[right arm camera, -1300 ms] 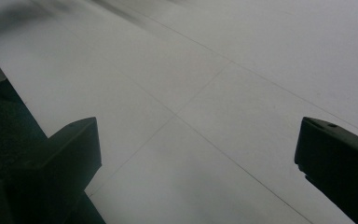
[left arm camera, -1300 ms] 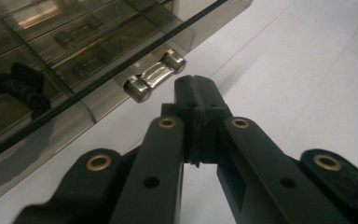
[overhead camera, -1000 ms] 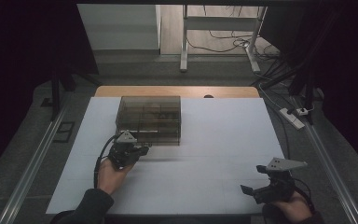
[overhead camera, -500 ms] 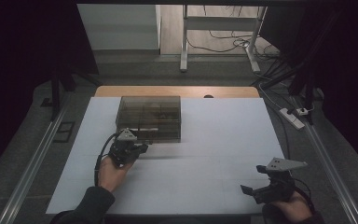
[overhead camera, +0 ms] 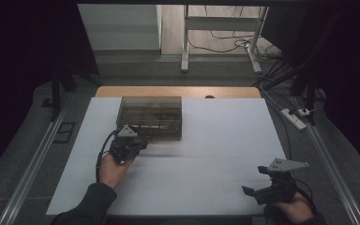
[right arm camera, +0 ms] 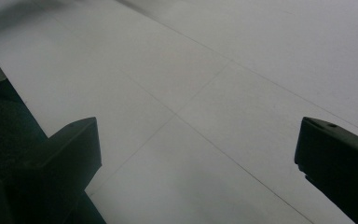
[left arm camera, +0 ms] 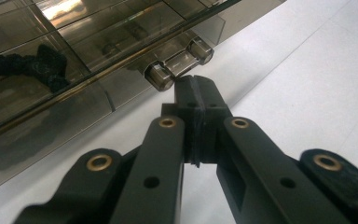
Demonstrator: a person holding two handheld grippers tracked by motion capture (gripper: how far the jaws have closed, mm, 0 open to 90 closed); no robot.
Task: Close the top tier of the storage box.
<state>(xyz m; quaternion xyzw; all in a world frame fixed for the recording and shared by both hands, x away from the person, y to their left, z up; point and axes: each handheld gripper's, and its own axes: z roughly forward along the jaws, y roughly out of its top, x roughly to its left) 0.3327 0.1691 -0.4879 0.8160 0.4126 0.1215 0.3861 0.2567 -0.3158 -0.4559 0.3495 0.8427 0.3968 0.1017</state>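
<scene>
Smoky plastic box — left gripper jaws pressed together at its latch; right gripper jaws wide apart.

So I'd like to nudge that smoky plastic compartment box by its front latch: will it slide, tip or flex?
The box looks like rigid clear plastic, so it should hardly flex. It sits low, wide and flat on the white table cover, so it would probably slide rather than tip. The left gripper, jaws shut, sits at the small latch, which looks the most fragile part.
</scene>
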